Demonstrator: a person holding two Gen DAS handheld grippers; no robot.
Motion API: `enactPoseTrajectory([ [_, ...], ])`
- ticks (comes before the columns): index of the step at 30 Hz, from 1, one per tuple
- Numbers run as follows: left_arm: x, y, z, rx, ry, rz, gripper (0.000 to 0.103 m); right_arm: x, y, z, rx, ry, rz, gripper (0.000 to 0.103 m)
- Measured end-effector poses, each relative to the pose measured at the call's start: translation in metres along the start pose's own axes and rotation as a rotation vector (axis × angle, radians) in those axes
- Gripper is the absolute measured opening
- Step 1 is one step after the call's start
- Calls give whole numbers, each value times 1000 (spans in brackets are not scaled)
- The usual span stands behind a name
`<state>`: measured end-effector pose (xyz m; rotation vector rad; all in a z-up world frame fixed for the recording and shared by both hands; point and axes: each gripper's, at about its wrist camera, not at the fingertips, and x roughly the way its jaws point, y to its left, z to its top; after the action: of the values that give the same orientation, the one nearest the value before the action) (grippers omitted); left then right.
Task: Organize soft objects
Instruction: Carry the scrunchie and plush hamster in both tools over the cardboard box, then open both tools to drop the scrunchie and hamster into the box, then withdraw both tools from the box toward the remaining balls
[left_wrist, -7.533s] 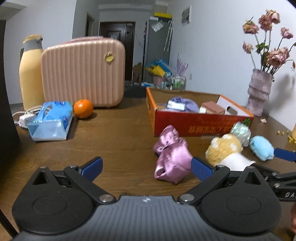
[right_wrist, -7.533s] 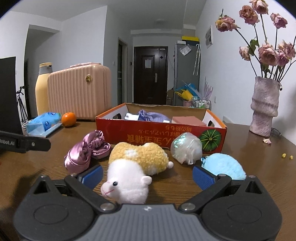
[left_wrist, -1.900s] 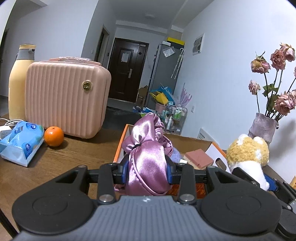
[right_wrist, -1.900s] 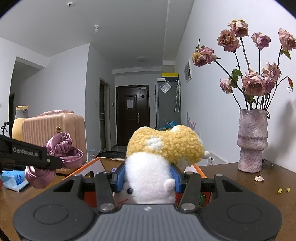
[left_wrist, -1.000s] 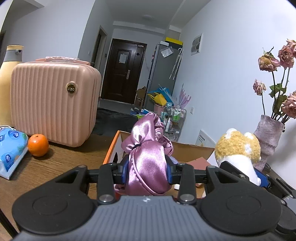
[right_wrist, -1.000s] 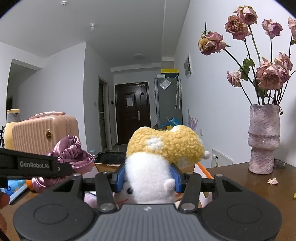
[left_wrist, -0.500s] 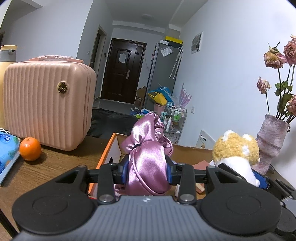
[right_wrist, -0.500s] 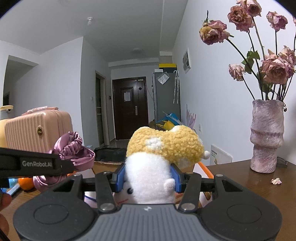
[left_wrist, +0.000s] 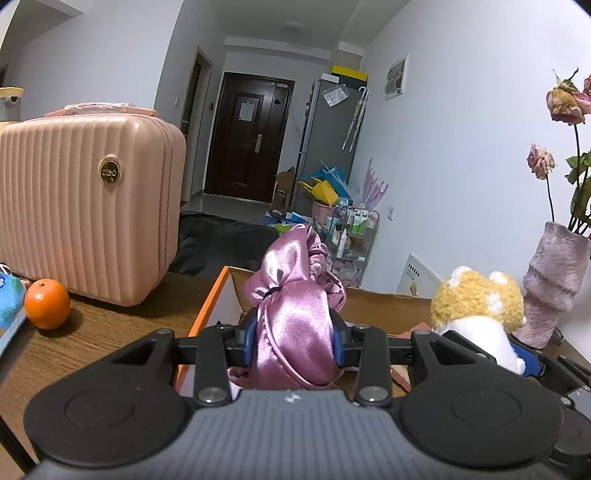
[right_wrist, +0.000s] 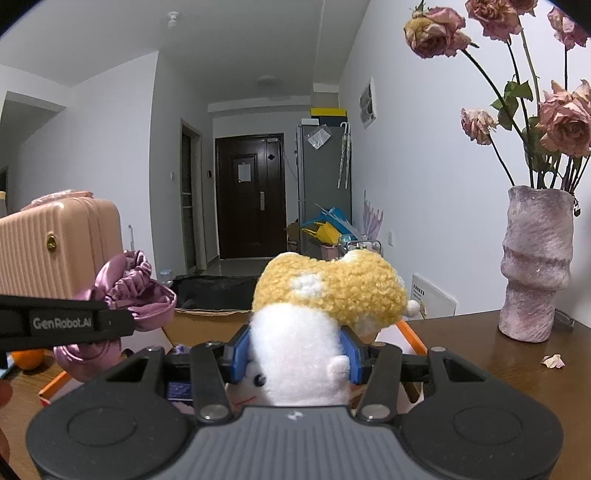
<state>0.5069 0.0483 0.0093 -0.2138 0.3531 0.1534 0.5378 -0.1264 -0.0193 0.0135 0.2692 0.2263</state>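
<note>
Scrunchie (left_wrist: 295, 325), pink satin, is clamped between the blue pads of the left gripper (left_wrist: 294, 341); jaws narrow, fabric bunched up and bulging above and below the pads. It hangs over the near left corner of the cardboard box (left_wrist: 221, 291), clear of the table. Same scrunchie shows in the right wrist view (right_wrist: 122, 291) at left, behind the left gripper's black arm marked GenRobot.AI.

Plush hamster (right_wrist: 317, 317), yellow back and white belly, is pinched by the right gripper (right_wrist: 295, 354); jaws part-way in, pads pressing on the white body, yellow back sticking out above them. Its face points down toward the camera. In the left wrist view the plush (left_wrist: 476, 314) sits to the right of the scrunchie, also over the box, on its right half.

Box: open top, orange outer wall, brown inner flaps, a white flap (left_wrist: 417, 273) standing at the far right side. Contents mostly hidden by the grippers; a reddish flat item is just visible low inside.

Table (left_wrist: 110, 325) is dark wood. Left of box: orange (left_wrist: 47, 303), pink ribbed case (left_wrist: 85, 214) behind it, edge of a blue pack at the frame border. Right of box: purple-grey vase (right_wrist: 535, 266) with dried roses (right_wrist: 565, 122), a fallen petal (right_wrist: 553, 360) near its base.
</note>
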Motion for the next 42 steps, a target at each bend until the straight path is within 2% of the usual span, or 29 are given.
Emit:
enactPoseTrajectory([
  [10, 20, 1, 1, 28, 3, 22, 38, 21, 2, 1, -16, 48, -15, 49],
  [16, 28, 10, 2, 3, 33, 13, 40, 27, 0, -1, -19, 83, -4, 52],
  [17, 27, 11, 2, 1, 30, 10, 41, 27, -1, 0, -20, 80, -7, 53],
  [20, 24, 12, 2, 13, 12, 27, 56, 24, -2, -1, -25, 66, -16, 69],
  [22, 23, 13, 2, 8, 6, 34, 72, 22, -4, -1, -24, 59, -17, 83],
  [24, 21, 15, 2, 0, -6, 54, 76, 19, -5, -1, -21, 54, -24, 88],
  [26, 19, 15, 3, 2, -15, 66, 87, 18, -6, -1, -12, 56, -26, 96],
  [27, 17, 16, 3, -3, -19, 75, 98, 18, -7, -1, -7, 57, -28, 103],
  [28, 16, 17, 3, -9, -26, 87, 103, 17, -8, -1, -2, 55, -31, 103],
  [33, 14, 20, 4, -22, -35, 125, 103, 14, -10, 0, 11, 70, -32, 103],
  [42, 9, 25, 4, -41, -35, 133, 103, 1, -16, 5, 27, 62, -29, 103],
])
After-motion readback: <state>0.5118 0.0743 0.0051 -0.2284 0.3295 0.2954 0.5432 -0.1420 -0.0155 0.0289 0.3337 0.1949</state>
